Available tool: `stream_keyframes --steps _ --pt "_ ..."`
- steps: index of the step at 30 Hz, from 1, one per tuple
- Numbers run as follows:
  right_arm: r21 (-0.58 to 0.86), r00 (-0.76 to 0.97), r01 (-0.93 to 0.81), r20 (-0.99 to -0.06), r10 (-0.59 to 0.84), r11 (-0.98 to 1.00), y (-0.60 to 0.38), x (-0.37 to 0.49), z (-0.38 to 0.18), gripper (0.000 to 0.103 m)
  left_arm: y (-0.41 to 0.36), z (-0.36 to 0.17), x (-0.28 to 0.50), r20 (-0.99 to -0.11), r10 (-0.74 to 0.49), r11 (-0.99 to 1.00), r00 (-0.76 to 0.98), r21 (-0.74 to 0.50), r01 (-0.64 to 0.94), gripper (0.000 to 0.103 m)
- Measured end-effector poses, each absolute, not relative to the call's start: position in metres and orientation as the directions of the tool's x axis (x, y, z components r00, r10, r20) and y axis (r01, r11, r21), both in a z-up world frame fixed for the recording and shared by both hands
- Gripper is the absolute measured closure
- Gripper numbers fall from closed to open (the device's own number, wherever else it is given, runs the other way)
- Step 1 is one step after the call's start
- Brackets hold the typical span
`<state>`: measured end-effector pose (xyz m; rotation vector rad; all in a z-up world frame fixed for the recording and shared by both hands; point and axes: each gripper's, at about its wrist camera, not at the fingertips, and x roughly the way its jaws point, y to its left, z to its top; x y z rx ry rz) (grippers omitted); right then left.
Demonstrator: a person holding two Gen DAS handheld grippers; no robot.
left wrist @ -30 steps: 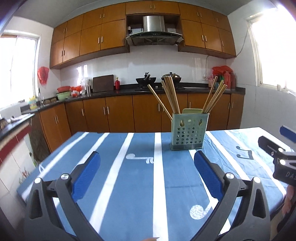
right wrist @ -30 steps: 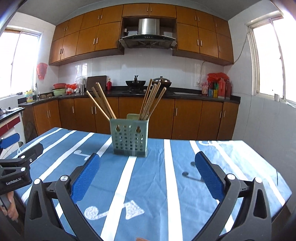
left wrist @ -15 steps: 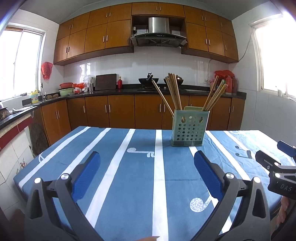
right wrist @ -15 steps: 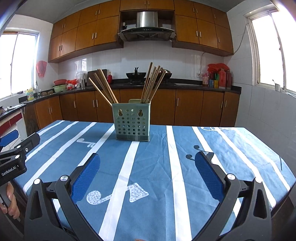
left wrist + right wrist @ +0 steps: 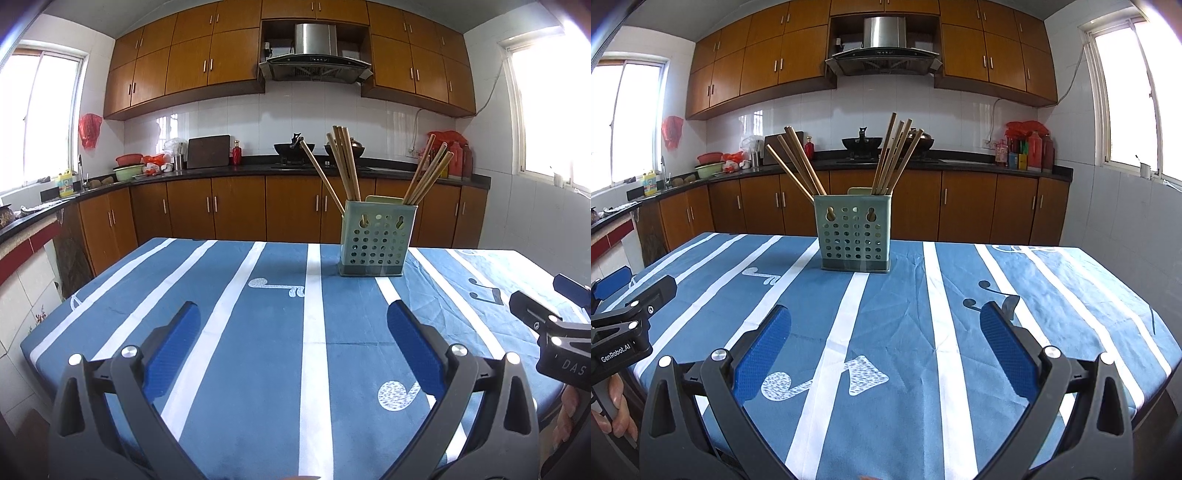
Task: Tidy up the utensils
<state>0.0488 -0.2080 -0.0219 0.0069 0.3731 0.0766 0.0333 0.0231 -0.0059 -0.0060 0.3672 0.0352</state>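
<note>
Both grippers spread wide over the table, holding nothing

The left gripper (image 5: pixel 291 328) and right gripper (image 5: pixel 886 328) hover with blue pads apart above the blue striped tablecloth (image 5: pixel 960 295). The green perforated utensil holder (image 5: pixel 855 236) stands upright toward the far side of the table, well apart from both, with two bunches of wooden chopsticks (image 5: pixel 895 158) leaning outward in it. Kitchen cabinets (image 5: pixel 240 206) line the wall behind

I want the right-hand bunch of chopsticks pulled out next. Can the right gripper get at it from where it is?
Probably yes. The right gripper is open and holds nothing, and only bare tablecloth lies between it and the holder; the right bunch sticks up free above the rim.
</note>
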Motion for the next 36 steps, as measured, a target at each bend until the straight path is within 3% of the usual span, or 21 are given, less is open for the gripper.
stream_keyframes --steps 36 --pt "0.034 0.923 -0.07 -0.377 0.077 0.997 -0.2125 0.0519 -0.0242 0.002 0.0205 -0.0102 0.0356 -0.368 0.024 1.0 0.93 -0.004 -0.027 0.004"
